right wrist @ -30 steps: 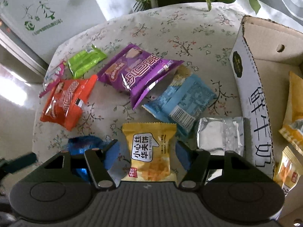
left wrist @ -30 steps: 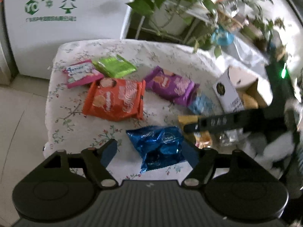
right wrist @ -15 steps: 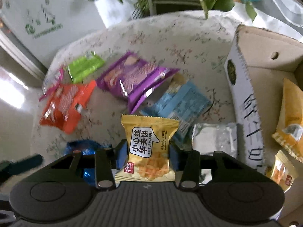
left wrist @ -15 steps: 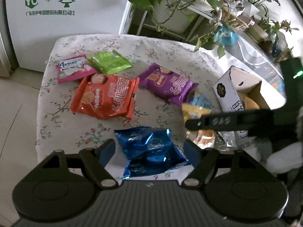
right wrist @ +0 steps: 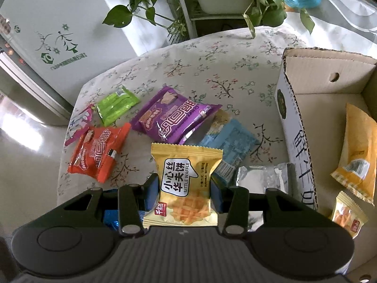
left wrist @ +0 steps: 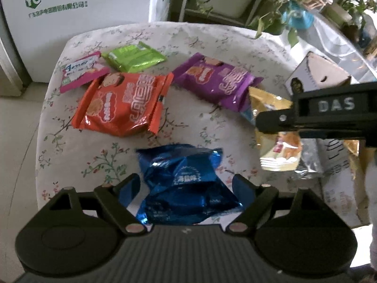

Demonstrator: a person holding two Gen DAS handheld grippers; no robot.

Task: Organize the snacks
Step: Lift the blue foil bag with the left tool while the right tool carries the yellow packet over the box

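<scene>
Right wrist view: my right gripper [right wrist: 182,189] is clamped on the yellow waffle packet [right wrist: 185,186], pads pressing both side edges, packet lifted clear of the counter [right wrist: 212,56] and just left of the cardboard box [right wrist: 299,127]. Two yellow packets already lie inside that box. In the left wrist view my left gripper [left wrist: 186,187] has just been opening, and its fingers stand apart either side of the blue foil packet [left wrist: 186,184], not pressing it; that packet lies on the counter well left of the box. Judgement: next is carrying the waffle packet over the box wall. Risks: the grip is only on a puffy, slick wrapper, so it may slip or rotate in transit; its hanging lower edge may catch the box wall. On the left, crinkled foil could squirt out as the fingers close.
</scene>
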